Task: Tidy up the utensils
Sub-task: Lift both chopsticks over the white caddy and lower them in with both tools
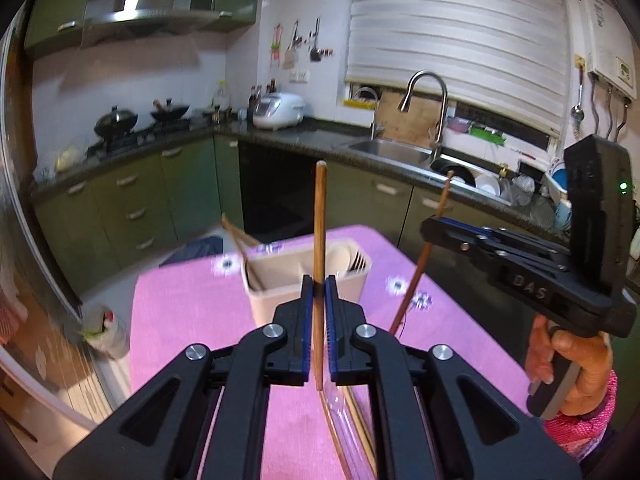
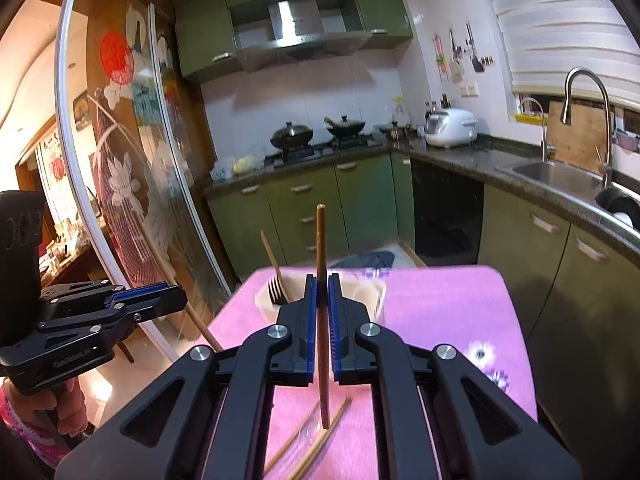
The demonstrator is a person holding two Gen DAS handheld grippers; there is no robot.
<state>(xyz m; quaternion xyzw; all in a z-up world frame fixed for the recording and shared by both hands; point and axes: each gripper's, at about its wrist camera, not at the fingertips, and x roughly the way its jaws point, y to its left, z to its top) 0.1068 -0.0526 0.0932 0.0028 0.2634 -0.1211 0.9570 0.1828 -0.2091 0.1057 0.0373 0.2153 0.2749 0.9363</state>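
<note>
My left gripper [image 1: 319, 285] is shut on a wooden chopstick [image 1: 319, 216] held upright above the pink tablecloth. My right gripper [image 2: 321, 285] is shut on a darker chopstick [image 2: 321, 248], also upright. Each gripper shows in the other's view: the right gripper [image 1: 430, 226] at right with its chopstick [image 1: 420, 264], the left gripper [image 2: 176, 294] at left with its chopstick [image 2: 188, 300]. A beige utensil holder [image 1: 308, 280] stands just beyond both; it holds chopsticks, spoons and forks [image 2: 275, 292]. More chopsticks [image 2: 316, 444] lie on the cloth below the grippers.
The table with pink cloth [image 1: 192, 320] stands in a kitchen. Green cabinets, a stove with woks [image 1: 116, 120], a rice cooker [image 1: 278, 110] and a sink [image 1: 392, 148] lie behind. A glass sliding door [image 2: 132, 168] is at left.
</note>
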